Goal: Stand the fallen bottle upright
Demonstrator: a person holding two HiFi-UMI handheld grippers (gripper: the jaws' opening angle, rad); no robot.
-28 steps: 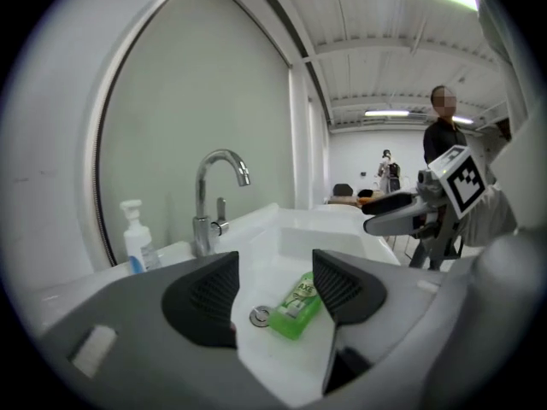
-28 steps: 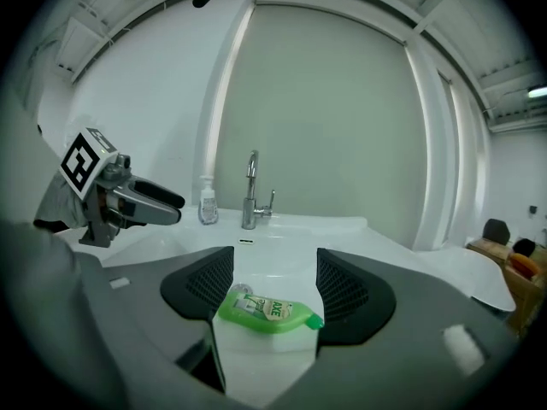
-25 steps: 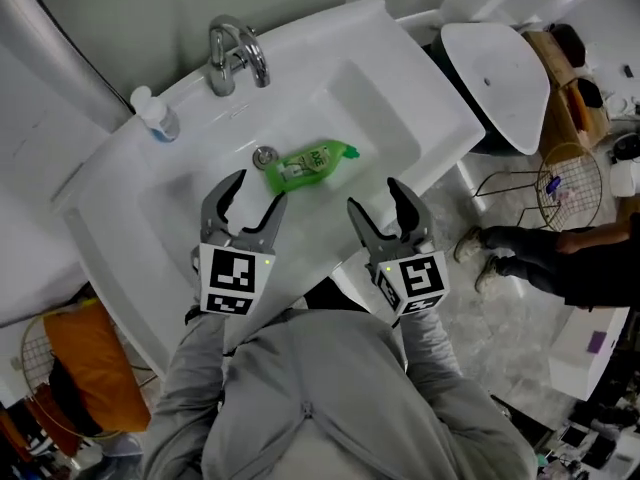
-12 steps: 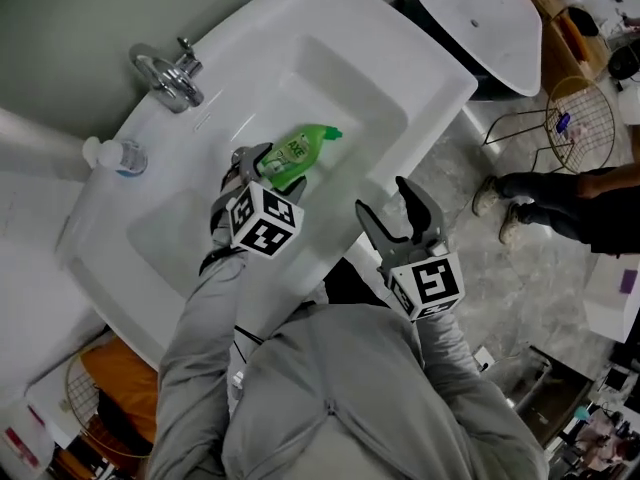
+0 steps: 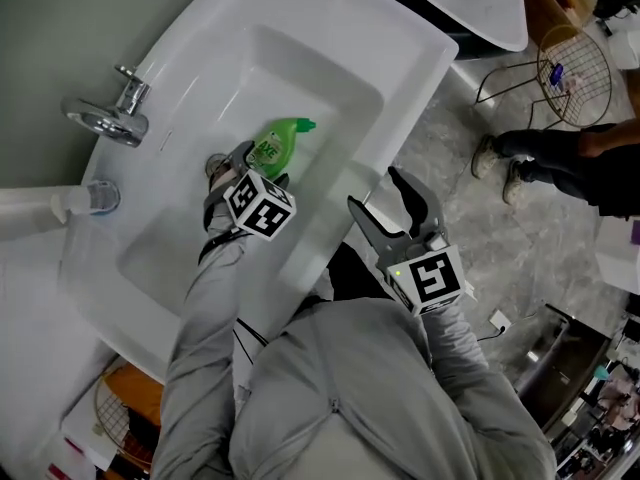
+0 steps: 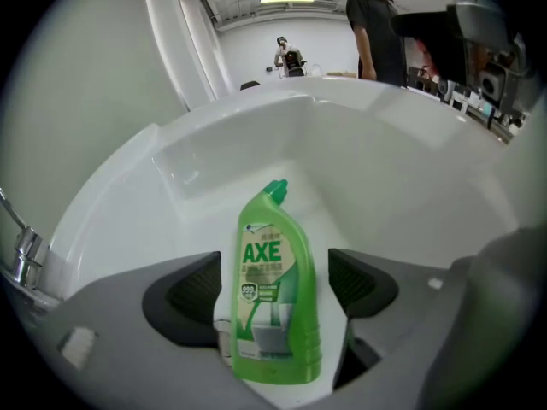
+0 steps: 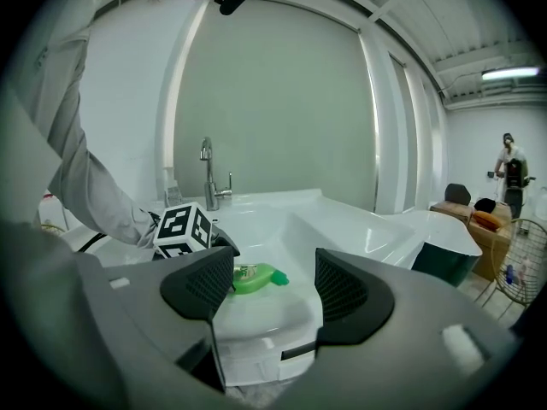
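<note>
**Green bottle [image 6: 272,254] lies between the left gripper's [image 6: 275,284] jaws**

The left gripper points down into the one sink [image 5: 400,38]. Its jaws have just been opening. They stand apart, one on each side of the one bottle, which lies on its side. The right gripper [image 5: 385,203] is open and empty, just outside the sink's front edge. One tap [image 5: 105,118] and one small clear bottle [image 5: 95,196] stand at the back.

Tight squeeze: the left hand-held gripper [image 5: 258,165], jaws just opening, straddles the bottle [image 6: 275,297] with slim gaps on either side. Ahead of it the sink [image 6: 367,161] wall slopes up. The faucet [image 6: 26,259] is well off to its left.
</note>
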